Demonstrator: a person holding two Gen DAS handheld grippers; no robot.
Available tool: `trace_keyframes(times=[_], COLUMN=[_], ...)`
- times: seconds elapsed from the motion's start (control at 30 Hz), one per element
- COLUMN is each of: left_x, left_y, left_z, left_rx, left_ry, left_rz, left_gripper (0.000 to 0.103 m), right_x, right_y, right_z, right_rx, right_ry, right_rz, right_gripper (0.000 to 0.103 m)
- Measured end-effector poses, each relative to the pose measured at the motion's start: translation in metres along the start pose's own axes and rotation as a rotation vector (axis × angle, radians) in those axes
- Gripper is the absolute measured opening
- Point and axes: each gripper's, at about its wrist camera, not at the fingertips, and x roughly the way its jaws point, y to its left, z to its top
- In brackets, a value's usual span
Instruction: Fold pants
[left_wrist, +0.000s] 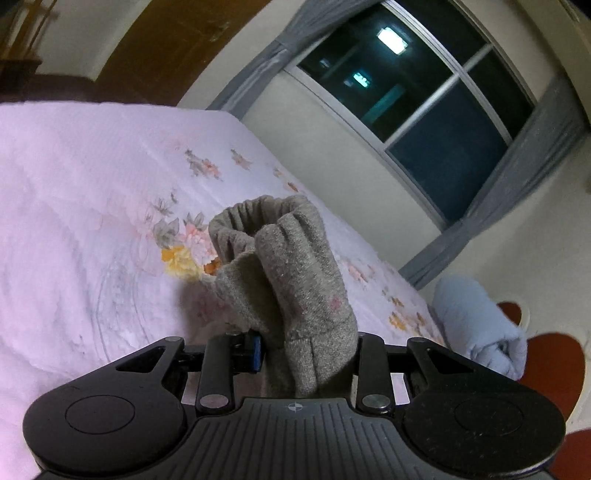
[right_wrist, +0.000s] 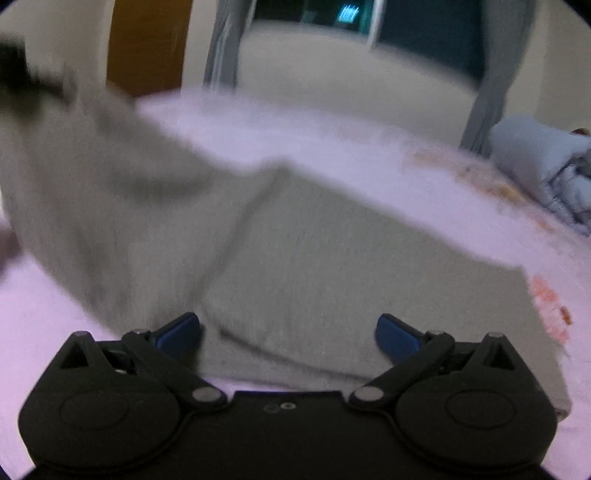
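Observation:
The grey pants (right_wrist: 314, 258) lie on the bed, one part flat in front of my right gripper, another part lifted up toward the upper left. My left gripper (left_wrist: 306, 350) is shut on a gathered cuff of the grey pants (left_wrist: 288, 266) and holds it above the bed; the cuff stands up between the jaws. My right gripper (right_wrist: 288, 332) is open with its blue pads (right_wrist: 181, 330) wide apart, just above the near edge of the flat part. The right wrist view is blurred. The left gripper shows as a dark blur at the upper left of the right wrist view (right_wrist: 22, 81).
The bed has a pale pink floral sheet (left_wrist: 92, 221). A rolled light blue blanket (left_wrist: 480, 325) lies at the bed's right end, also in the right wrist view (right_wrist: 546, 166). A window with grey curtains (left_wrist: 424, 96) and a brown door (right_wrist: 147, 40) are behind.

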Motion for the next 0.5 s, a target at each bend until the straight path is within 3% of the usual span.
trace_keyframes(times=[0.03, 0.13, 0.23, 0.37, 0.5], left_x=[-0.002, -0.006, -0.008, -0.002, 0.021], left_y=[-0.004, -0.029, -0.072, -0.143, -0.221], left_z=[0.000, 0.001, 0.000, -0.021, -0.078], left_rx=[0.012, 0.095, 0.206, 0.367, 0.551], left_ry=[0.003, -0.002, -0.011, -0.001, 0.043], left_rz=[-0.003, -0.014, -0.040, -0.092, -0.146], left_gripper=[0.032, 0.032, 0.032, 0.032, 0.032], right_x=[0.013, 0.019, 0.015, -0.042, -0.086], right_y=[0.007, 0.012, -0.003, -0.064, -0.158], right_z=[-0.005, -0.014, -0.001, -0.005, -0.030], right_rx=[-0.043, -0.085, -0.036, 0.091, 0.257], right_ry=[0.076, 0.071, 0.099, -0.098, -0.215], right_rz=[-0.005, -0.002, 0.047, 0.036, -0.103], right_gripper=[0.098, 0.097, 0.097, 0.097, 0.097])
